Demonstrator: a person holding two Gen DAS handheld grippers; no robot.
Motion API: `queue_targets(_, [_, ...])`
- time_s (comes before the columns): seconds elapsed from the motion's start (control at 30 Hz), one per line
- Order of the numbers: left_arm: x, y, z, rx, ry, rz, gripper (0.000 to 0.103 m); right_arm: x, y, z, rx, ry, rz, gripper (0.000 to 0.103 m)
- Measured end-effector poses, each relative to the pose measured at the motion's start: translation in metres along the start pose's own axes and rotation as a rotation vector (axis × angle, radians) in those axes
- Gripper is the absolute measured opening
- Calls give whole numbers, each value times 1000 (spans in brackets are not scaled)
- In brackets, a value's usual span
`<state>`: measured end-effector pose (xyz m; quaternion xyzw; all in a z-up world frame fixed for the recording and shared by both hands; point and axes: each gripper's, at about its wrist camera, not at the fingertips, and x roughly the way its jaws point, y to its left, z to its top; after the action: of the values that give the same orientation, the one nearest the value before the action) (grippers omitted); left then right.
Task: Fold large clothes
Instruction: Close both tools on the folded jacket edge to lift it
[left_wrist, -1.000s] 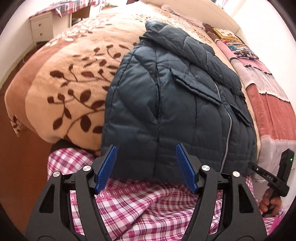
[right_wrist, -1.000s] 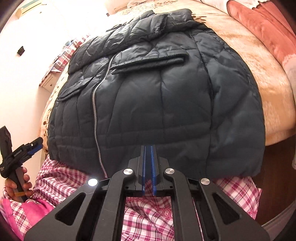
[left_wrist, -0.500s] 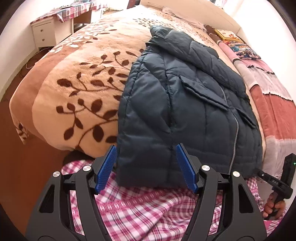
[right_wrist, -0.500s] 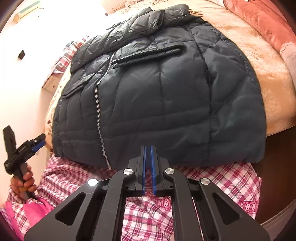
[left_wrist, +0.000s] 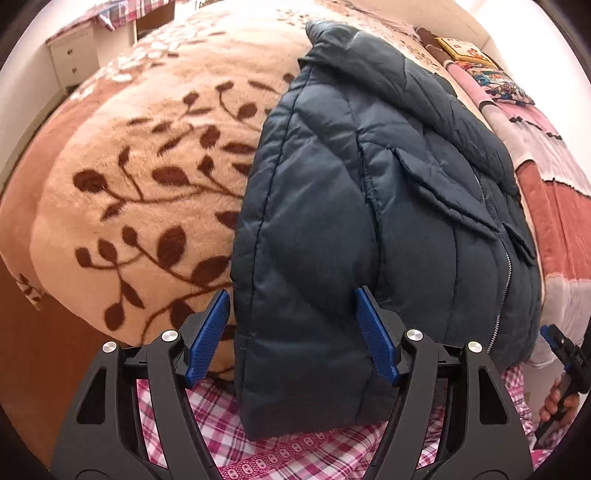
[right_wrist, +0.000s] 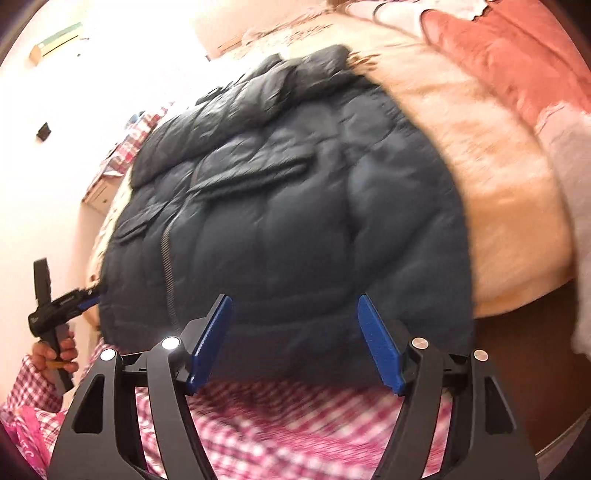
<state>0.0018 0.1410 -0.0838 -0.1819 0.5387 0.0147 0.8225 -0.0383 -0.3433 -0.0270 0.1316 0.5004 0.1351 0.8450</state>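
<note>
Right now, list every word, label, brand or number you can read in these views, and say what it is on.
No text can be read.
Right gripper: faint light marks on its body, too small to read.
Left gripper: a small light mark on its body, blurred.
Cushion: colourful print, no legible words.
Jacket: no label or brand shows.
Pink plaid cloth: a patterned band, no letters.

The left gripper (left_wrist: 293, 332) is opening over the dark jacket (left_wrist: 369, 206) hem at centre frame (pads not pressing), leaf-patterned blanket (left_wrist: 129, 192) spreading left.
</note>
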Motion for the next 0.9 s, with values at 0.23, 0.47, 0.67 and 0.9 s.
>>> queue_targets(0.23, [11,23,-10,-94,66,-157,69,-7,-53,13,28,-5,-86,72])
queue_targets(0.47, [19,35,-27,-139,113,-248,70,9,-86,8,84,63,-48,72])
queue_targets(0.67, [29,32,-37,-123,139,-246,73,17,-95,-6,104,105,6,73])
queue_targets(0.9, [34,24,-32,-108,135,-256,73,38,-93,-6,105,143,58,72])
